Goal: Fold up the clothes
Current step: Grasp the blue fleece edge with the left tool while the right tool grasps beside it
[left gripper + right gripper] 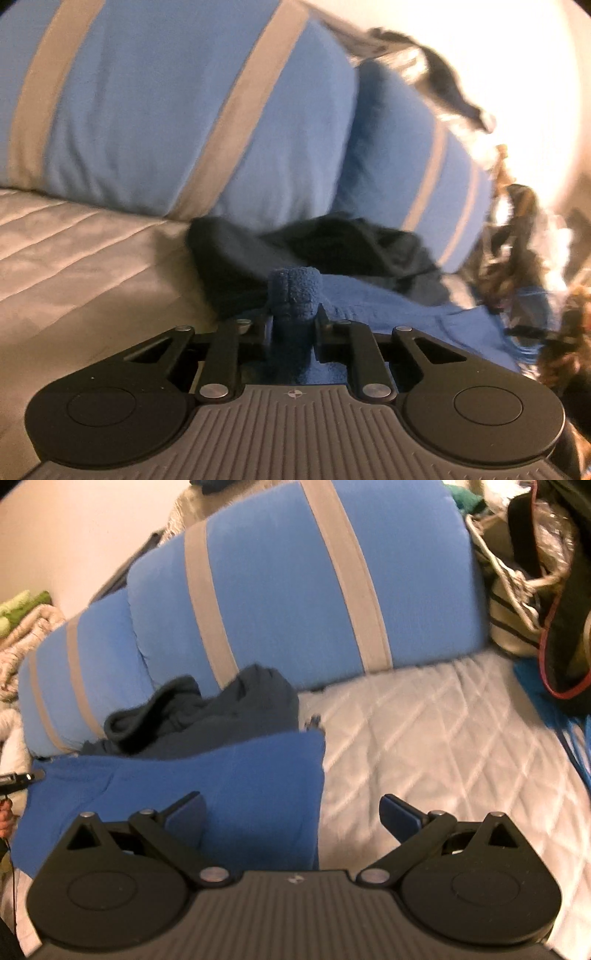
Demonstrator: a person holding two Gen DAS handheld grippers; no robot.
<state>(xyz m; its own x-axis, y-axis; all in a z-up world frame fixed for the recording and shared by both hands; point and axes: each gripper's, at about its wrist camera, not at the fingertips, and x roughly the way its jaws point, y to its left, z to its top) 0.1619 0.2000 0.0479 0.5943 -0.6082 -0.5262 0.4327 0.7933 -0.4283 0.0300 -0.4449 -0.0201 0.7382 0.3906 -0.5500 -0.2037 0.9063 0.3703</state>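
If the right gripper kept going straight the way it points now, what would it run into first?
Probably the blue garment: its folded edge lies just ahead of the open right gripper, with the quilted bed cover on its right. Past that come the dark garment and the striped pillow. Depth is hard to judge.

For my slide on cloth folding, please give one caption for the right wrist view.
Open right gripper above the blue garment on the quilted bed.
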